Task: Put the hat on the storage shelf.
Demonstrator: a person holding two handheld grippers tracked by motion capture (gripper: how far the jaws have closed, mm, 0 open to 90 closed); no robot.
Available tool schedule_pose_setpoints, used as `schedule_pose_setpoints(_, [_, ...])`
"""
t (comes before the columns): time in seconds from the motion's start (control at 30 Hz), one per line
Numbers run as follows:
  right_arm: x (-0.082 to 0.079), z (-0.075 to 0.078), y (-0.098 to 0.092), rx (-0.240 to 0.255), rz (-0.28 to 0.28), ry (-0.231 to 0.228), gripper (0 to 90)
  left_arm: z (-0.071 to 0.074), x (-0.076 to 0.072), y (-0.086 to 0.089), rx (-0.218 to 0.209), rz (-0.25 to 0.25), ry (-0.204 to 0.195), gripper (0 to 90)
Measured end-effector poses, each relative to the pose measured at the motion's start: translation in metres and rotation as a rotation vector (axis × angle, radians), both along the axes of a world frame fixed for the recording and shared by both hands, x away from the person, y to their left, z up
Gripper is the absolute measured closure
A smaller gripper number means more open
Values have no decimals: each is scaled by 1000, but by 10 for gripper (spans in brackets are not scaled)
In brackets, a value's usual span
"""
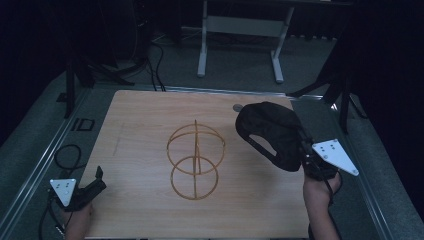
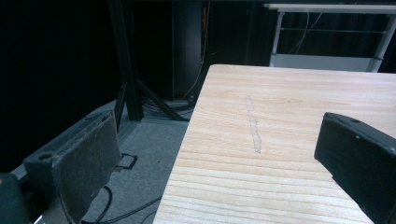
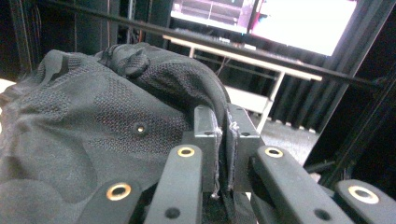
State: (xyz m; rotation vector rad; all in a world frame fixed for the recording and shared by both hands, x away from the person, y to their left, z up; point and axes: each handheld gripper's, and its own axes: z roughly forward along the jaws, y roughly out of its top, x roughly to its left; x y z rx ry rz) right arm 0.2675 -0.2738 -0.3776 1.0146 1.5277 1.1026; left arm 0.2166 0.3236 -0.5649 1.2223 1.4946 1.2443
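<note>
High view, one black cap (image 1: 270, 134) in right claw (image 1: 306, 156), one wire stand (image 1: 195, 161)

All three pictures are dim, with a bluish cast. In the high view the table (image 1: 150, 125) is the brightest area, evenly lit from above, while the room around it sinks into near black. The wire stand (image 1: 195, 160) throws hardly any shadow. In the right gripper view a bright screen (image 3: 299, 23) glares white, washed out; the black cap (image 3: 93, 121) close by looks soft and grainy.
</note>
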Motion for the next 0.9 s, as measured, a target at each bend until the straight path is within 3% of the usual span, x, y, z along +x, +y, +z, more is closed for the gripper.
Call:
schedule_pose_setpoints(0.47, [-4,48,23,12,68,-99,846,0,0,0,-4,-3,-3,6])
schedule_pose_setpoints(0.9, [-8,63,66,12,179,-142,846,0,0,1,-6,-6,-3,6])
